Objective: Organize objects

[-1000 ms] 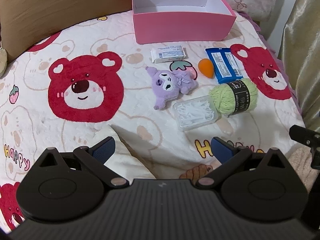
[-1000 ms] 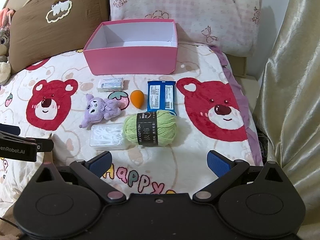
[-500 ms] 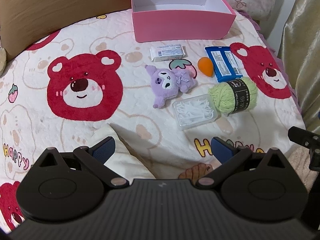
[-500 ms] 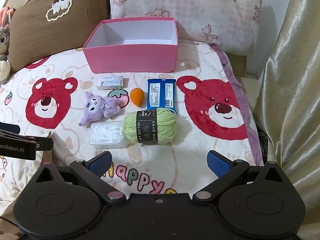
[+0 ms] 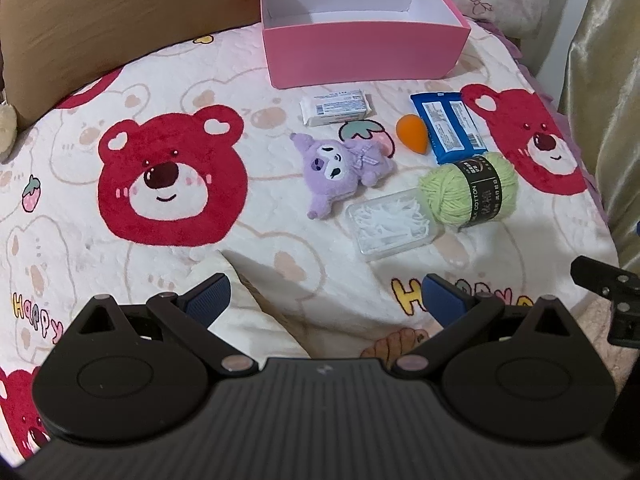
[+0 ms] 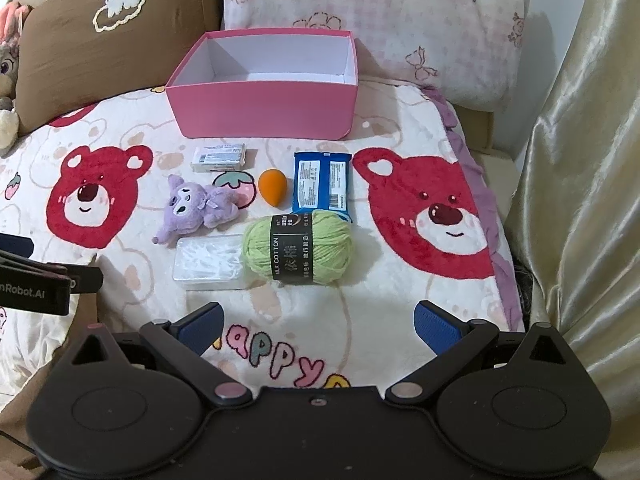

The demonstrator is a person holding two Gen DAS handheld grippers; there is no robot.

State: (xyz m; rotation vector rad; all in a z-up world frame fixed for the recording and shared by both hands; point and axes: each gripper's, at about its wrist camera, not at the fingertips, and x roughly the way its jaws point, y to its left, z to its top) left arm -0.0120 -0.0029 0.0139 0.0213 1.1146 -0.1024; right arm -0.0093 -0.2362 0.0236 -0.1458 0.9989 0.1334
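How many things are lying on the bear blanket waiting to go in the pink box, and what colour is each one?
Purple: 1, the plush toy
Orange: 1, the sponge egg
Green: 1, the yarn ball
Blue: 1, the wrapped packet
White: 1, the small packet
Clear: 1, the plastic case
Total: 6, all outside the pink box, which looks empty.

We see both wrist cams look forward and down over the bed; both share the pink box (image 5: 366,54) (image 6: 266,108) and the items before it.

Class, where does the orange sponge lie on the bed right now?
In the right wrist view the orange sponge lies mid-bed, between the purple plush and the blue packet, just behind the green yarn.
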